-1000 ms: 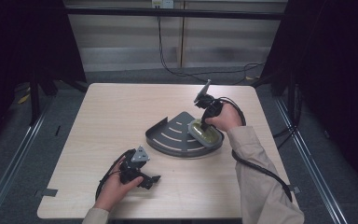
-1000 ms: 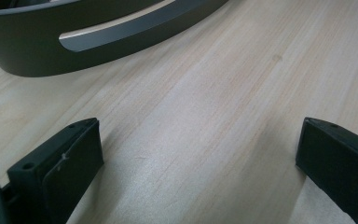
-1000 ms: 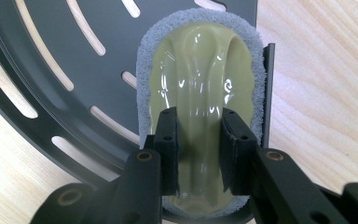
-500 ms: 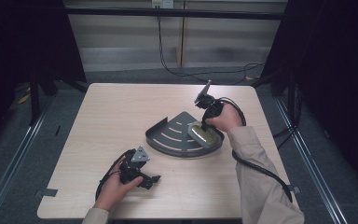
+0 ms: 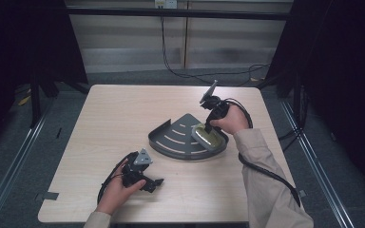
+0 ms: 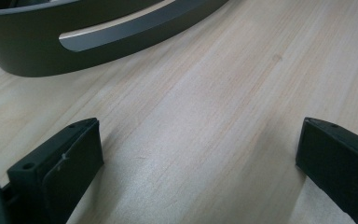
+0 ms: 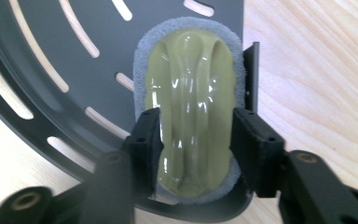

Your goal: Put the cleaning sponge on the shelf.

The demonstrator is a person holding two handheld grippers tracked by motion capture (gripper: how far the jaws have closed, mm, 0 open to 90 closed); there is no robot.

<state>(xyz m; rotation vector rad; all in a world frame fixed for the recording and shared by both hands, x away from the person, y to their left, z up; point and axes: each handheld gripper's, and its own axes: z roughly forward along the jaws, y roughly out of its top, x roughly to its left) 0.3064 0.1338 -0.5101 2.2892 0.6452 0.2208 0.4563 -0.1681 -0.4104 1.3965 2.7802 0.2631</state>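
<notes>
An olive-green glossy scrubber on a grey pad lies at the right end of a dark grey slotted corner tray. My right gripper points down at it with one jaw on each side of the green hump. The jaws have just been opening, and the hump between them looks unsqueezed. At the table's near left, my left gripper rests low with its jaws spread wide over bare wood. The tray's curved wall is just ahead of it.
The light wooden table has open surface to the left of and behind the tray. Cables trail from both grippers, one running down beside the right sleeve. Dark floor and metal rails surround the table.
</notes>
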